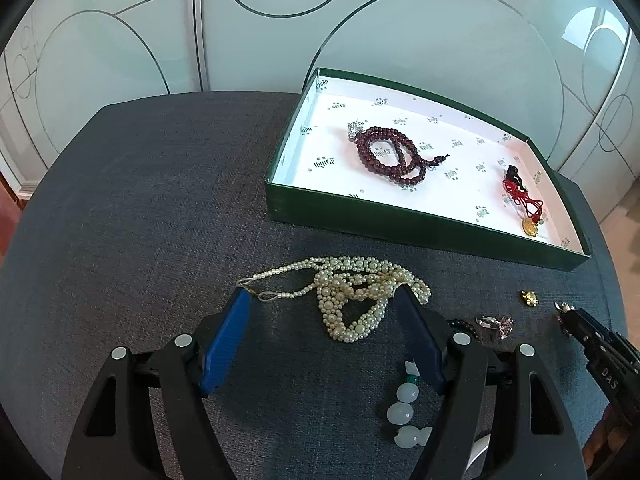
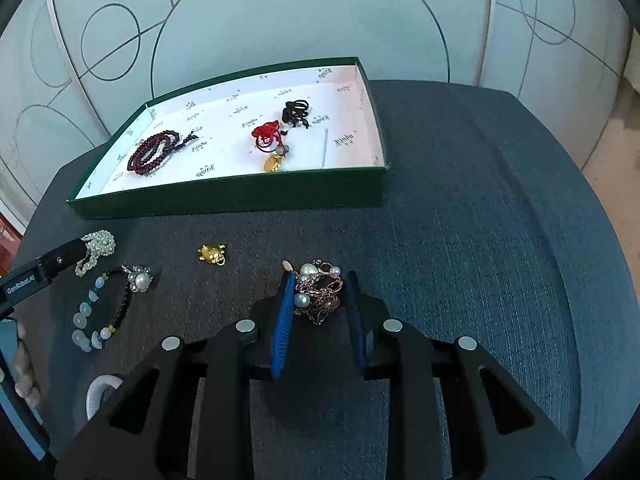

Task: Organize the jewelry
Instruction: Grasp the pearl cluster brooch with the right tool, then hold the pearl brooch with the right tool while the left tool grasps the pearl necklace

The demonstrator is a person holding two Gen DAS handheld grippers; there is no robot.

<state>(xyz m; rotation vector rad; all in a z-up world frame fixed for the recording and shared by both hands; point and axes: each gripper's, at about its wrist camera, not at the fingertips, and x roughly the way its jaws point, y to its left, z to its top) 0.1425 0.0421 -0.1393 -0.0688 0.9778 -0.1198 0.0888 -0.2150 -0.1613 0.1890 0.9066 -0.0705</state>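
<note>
The right gripper pinches a tangle of rose-gold chain and pearls between nearly closed jaws, near the desk's front edge. The green box lies straight ahead, lengthwise across the far edge. The left gripper hangs wide open, empty, around the pearl necklace.

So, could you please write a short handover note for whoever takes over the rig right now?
Right claw: shut on the rose-gold chain with pearls, on the table in front of the box.
Left claw: open, holding nothing, over the white pearl necklace.
Done: dark red bead strand, red cord with gold pendant and black cord lie in the green box.
Left on the table: pearl necklace, jade bead bracelet, pearl brooch, small gold charm, and the chain in the right claw.
</note>
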